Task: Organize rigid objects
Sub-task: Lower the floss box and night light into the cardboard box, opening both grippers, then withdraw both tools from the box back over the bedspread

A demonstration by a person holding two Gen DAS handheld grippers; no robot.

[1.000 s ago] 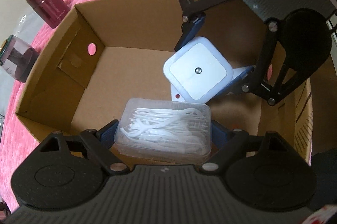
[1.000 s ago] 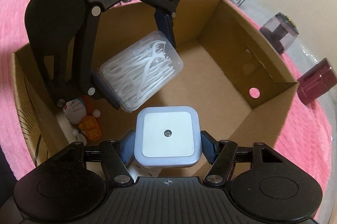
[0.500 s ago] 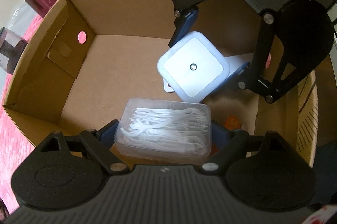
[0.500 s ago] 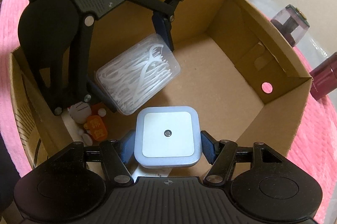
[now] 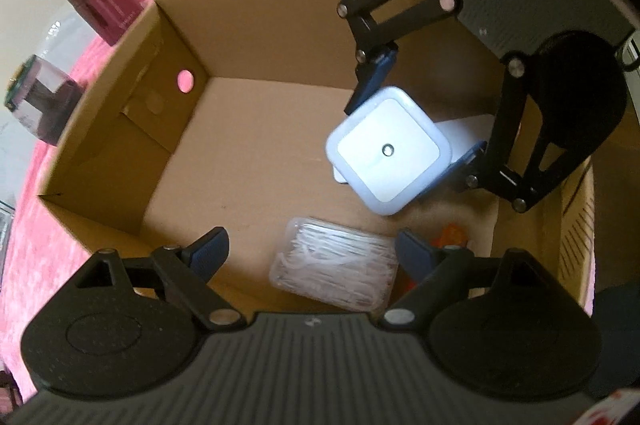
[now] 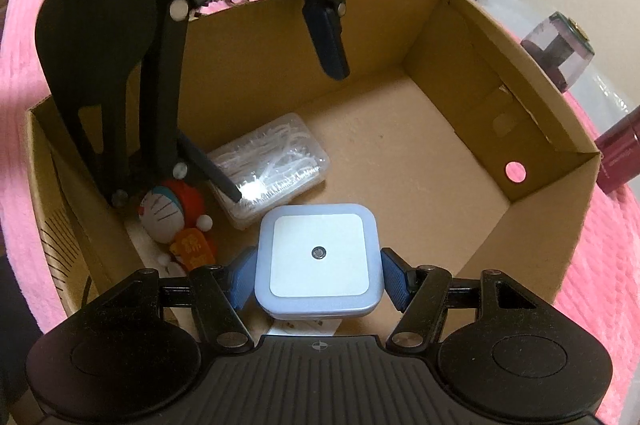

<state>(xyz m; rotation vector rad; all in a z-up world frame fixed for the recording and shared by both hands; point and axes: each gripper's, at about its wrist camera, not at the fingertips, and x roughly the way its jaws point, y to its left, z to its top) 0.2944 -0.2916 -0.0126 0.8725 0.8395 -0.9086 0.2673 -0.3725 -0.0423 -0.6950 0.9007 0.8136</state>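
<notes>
The floss-pick box [image 5: 334, 271] lies on the cardboard box [image 5: 256, 17] floor between the spread left gripper [image 5: 310, 251] jaws (seemingly untouched). The right gripper [image 6: 318, 271] clamps the night light [image 6: 318, 259] — next, lower and release it.

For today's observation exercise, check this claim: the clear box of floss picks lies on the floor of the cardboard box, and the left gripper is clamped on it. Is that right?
Not quite. The clear box of floss picks does lie on the floor of the cardboard box, but the left gripper is open, its fingers standing clear of it. The left wrist view shows this.
</notes>
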